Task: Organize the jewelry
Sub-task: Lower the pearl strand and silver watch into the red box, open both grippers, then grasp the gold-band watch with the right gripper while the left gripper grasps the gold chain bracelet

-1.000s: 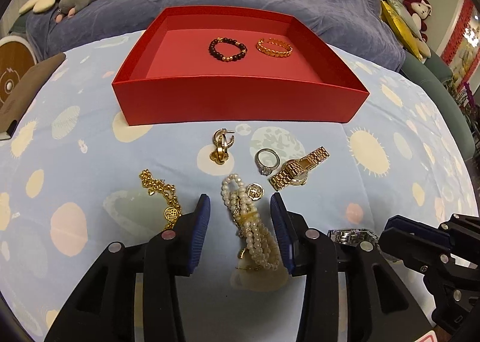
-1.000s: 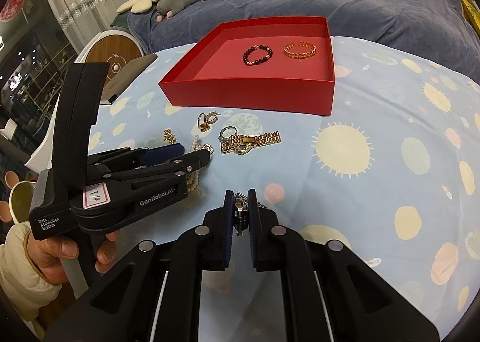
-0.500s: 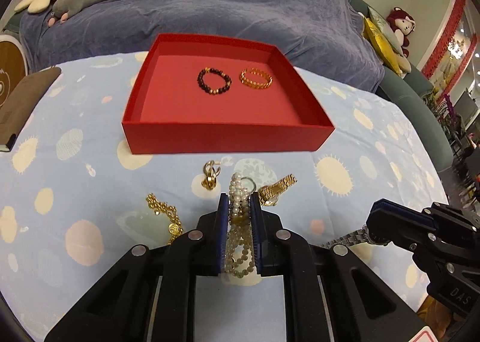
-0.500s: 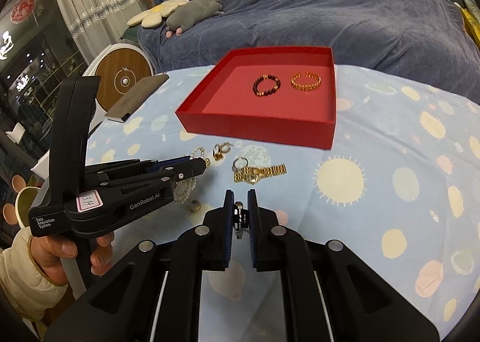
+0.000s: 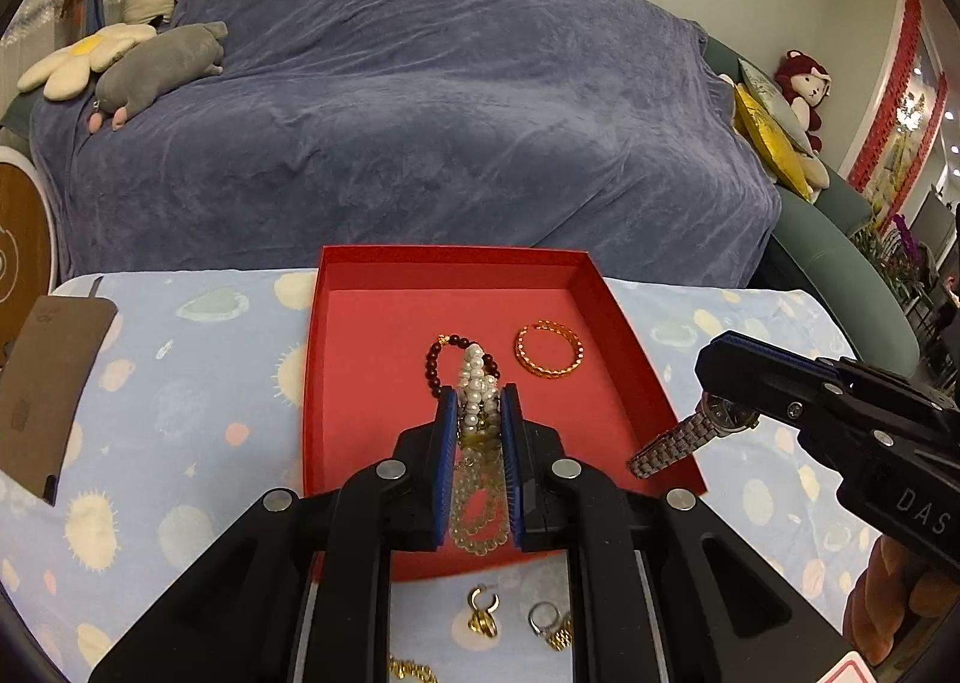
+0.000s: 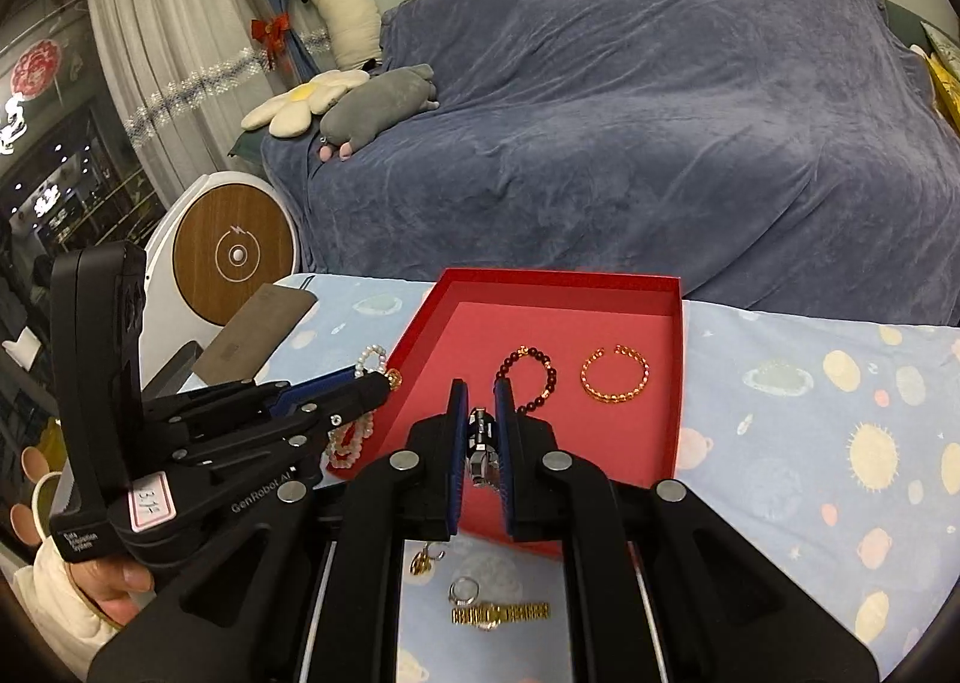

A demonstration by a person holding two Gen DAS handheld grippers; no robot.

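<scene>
Pearl bracelet (image 5: 477, 383) and silver watch (image 5: 690, 434) hang clamped above red tray (image 5: 372, 383).

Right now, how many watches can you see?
2. A silver watch is pinched in the right hand-held gripper, hanging above the red tray. A gold watch lies on the patterned cloth in front of the tray. The grippers may hide others.

Red tray (image 5: 372, 383), paler red floor. Inside: dark maroon bead bracelet (image 6: 543, 377), orange-gold chain bangle (image 5: 549, 350). White pearl bracelet (image 5: 477, 383) with a gold charm, silver-grey steel watch (image 5: 690, 437). Grippers black, blue pads (image 5: 445, 443). Tablecloth (image 6: 810, 413) light blue, printed with cream suns and pastel planets. Near edge: gold watch (image 6: 501, 614), gold earrings (image 5: 483, 614), silver ring (image 6: 463, 589). Far: slate-blue throw (image 5: 420, 113).
</scene>
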